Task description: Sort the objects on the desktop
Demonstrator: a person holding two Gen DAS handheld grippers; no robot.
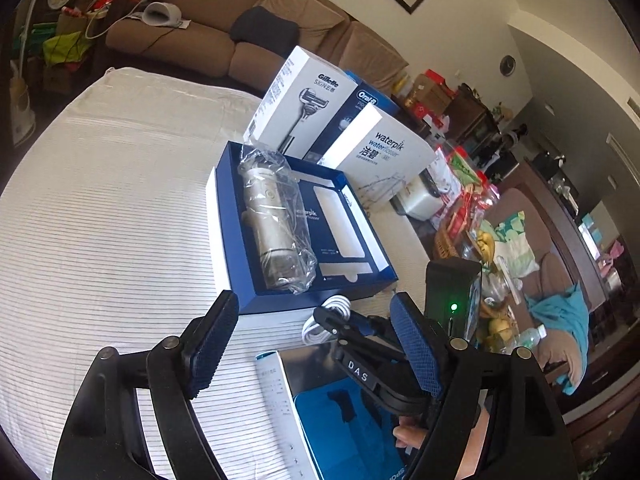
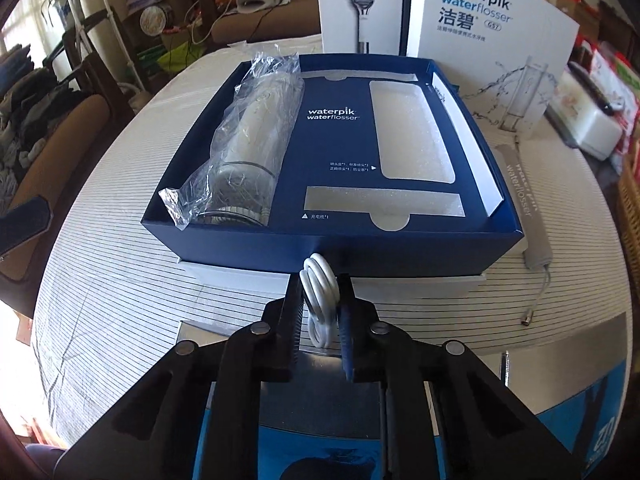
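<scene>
An open blue Waterpik tray box [image 2: 320, 236] [image 1: 360, 284] lies on the striped white table. A water flosser in clear plastic wrap [image 2: 252, 140] [image 1: 272, 216] lies in its left slot. The two white foam slots to the right hold nothing. My right gripper [image 2: 320, 300] [image 1: 328, 320] is shut on a coiled white charging cable [image 2: 318, 304] [image 1: 320, 326], just in front of the box's near edge. My left gripper [image 1: 316, 340] is open and empty, near the right gripper, above a blue and white box [image 1: 340, 420].
Gillette [image 2: 360, 4], Oral-B [image 1: 360, 108] and Waterpik [image 2: 492, 32] cartons stand behind the tray box. A grey Waterpik pouch [image 2: 524, 208] lies to its right. A blue box [image 2: 600, 400] sits under the right gripper. Clutter and a wicker basket [image 1: 444, 240] line the table's right side.
</scene>
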